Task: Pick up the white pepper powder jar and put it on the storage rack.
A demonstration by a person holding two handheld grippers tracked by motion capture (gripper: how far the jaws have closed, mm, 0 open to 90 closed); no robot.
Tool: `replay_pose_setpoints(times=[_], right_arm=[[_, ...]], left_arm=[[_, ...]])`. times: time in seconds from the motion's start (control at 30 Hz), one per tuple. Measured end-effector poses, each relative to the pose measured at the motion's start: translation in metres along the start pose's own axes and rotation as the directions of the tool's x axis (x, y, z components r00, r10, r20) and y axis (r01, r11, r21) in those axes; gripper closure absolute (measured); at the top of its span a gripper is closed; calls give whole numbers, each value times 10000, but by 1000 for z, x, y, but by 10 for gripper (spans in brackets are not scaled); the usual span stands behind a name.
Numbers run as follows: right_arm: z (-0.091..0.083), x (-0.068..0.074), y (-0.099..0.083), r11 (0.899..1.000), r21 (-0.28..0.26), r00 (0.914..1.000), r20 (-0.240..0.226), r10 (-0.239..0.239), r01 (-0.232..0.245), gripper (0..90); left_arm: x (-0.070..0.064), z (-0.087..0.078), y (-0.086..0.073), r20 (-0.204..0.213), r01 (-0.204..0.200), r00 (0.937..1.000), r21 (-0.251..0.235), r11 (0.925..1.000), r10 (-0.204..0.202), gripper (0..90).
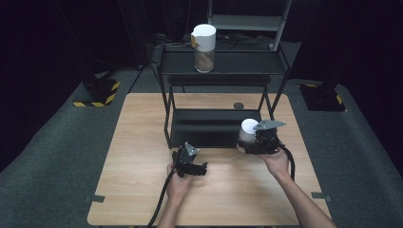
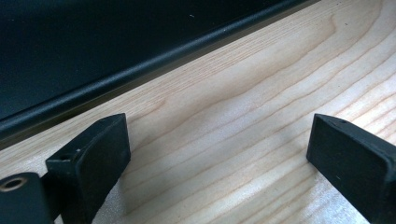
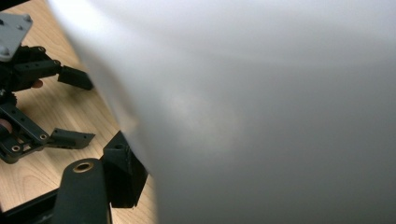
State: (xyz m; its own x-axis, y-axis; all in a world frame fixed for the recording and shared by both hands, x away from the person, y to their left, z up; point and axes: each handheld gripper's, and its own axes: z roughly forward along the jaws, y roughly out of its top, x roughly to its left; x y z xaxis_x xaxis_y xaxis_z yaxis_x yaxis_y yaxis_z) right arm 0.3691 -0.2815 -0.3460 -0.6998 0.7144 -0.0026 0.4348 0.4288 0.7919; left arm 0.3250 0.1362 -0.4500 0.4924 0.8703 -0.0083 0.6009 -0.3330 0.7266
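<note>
Clamping a white-lidded jar (image 1: 247,131) at the front right corner of the black shelf rack (image 1: 167,114), the right gripper (image 1: 260,141) held it just above the wooden table (image 1: 142,156) — the left gripper (image 1: 196,167) hovered nearby, jaws wide apart, holding nothing.

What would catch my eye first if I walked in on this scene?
Probably the white container clamped in the right gripper by the black rack on the wooden table. A white-lidded jar stands on the rack's top shelf. The left gripper rests nearby, jaws apart.
</note>
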Motion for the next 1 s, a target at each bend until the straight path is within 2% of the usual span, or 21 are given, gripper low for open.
replay_pose_setpoints(times=[0.33,1.0], right_arm=[[-7,-6,15,10000,49,10000,-28,-37,38,302],[-37,-10,48,9998,-168,9999,-126,-80,78,302]], left_arm=[[0,0,0,-1,13,10000,-10,10000,-13,62],[0,0,0,-4,12,10000,-10,10000,-12,62]])
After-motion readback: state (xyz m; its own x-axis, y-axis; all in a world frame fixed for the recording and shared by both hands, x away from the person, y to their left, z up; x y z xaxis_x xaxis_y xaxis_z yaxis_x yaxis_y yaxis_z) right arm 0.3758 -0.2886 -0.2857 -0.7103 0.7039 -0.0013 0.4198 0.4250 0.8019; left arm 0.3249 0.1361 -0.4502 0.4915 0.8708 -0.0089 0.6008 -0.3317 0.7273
